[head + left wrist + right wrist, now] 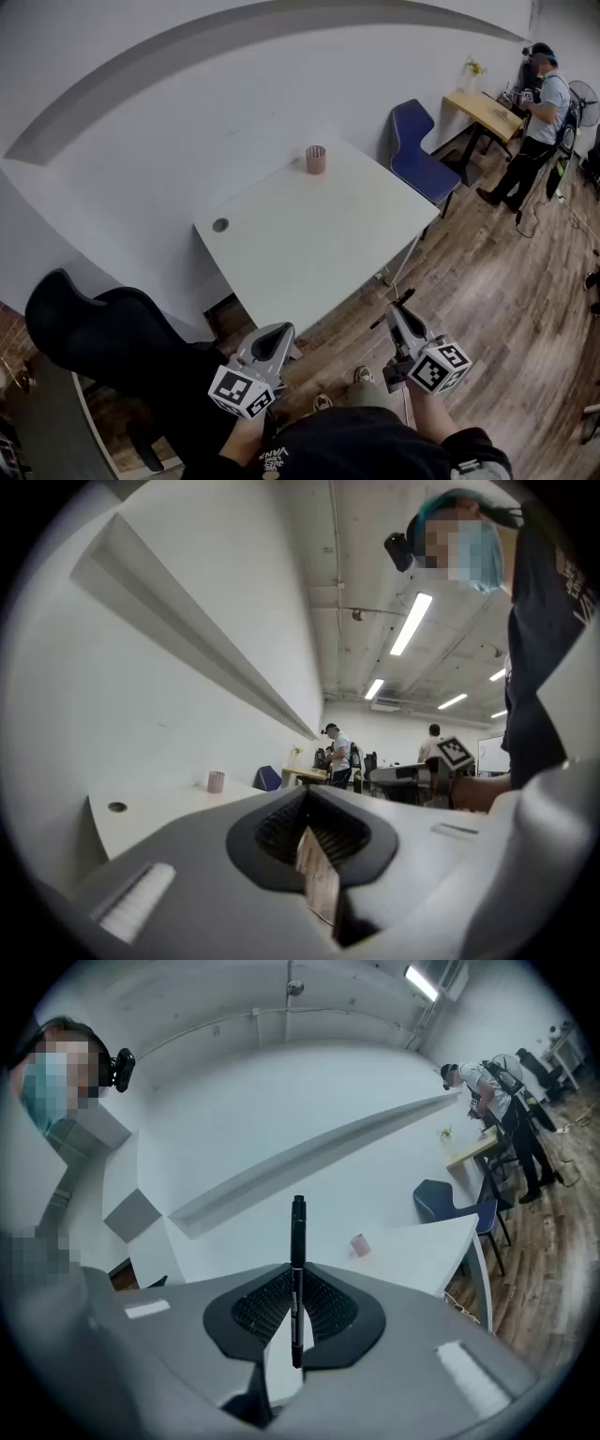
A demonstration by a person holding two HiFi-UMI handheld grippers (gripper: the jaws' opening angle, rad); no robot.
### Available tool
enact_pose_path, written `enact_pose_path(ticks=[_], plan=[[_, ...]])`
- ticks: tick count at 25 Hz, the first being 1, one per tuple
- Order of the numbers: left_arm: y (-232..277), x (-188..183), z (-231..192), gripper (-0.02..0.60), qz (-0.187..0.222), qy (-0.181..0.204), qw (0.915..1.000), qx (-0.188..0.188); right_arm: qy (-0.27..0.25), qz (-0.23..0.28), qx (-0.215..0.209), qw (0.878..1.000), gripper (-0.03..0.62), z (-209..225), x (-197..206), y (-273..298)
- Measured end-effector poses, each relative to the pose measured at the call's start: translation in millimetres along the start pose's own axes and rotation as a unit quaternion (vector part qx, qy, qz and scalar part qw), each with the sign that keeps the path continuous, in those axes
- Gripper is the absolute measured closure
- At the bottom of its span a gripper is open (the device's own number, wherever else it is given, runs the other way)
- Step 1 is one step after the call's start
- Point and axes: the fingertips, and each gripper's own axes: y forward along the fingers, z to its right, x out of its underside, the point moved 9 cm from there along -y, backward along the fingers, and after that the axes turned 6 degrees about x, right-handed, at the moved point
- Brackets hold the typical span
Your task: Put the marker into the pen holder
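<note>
Looking down from the head view, I have both claws held short of the near edge of the white rectangular table (361, 253), over the wood-plank floor (506, 300).

The right gripper (397, 317) is clenched on the slim black marker (298, 1269). In the right gripper view the marker stands upright in the seam between the jaws, and its capped end pokes out well past the tips. The left gripper (273, 339) is closed on itself, jaws pressed together with nothing between them.

The small pink cylindrical pen holder (316, 159) stands upright near the tabletop's far corner, close to the white wall. It is well apart from the marker, with the whole depth of the tabletop between them. A round grey cable hole (220, 225) sits near the tabletop's left corner, apart from the holder.

Around the table:
- A black moulded chair (103, 347) crowds the left side, just beside the left gripper.
- A blue moulded chair (422, 155) stands off the tabletop's right edge.
- Beyond the blue chair is a small light-wood side table (487, 112), and a person in a light shirt (536, 122) stands next to it.
</note>
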Motion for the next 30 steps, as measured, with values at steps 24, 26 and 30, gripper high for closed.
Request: enact_pose_path(ticks=[24, 26, 30], plan=[[126, 7, 32, 0.529, -0.004, 0.014, 0.9966, -0.081, -0.01, -0.048, -0.088, 0.995, 0.557, 117, -73, 47], [138, 10, 37, 0.529, -0.002, 0.013, 0.9959, -0.089, -0.009, -0.053, -0.093, 0.994, 0.557, 130, -80, 51], [160, 15, 47, 0.529, -0.001, 0.009, 0.9946, -0.104, -0.009, -0.065, -0.107, 0.992, 0.557, 157, -88, 59]])
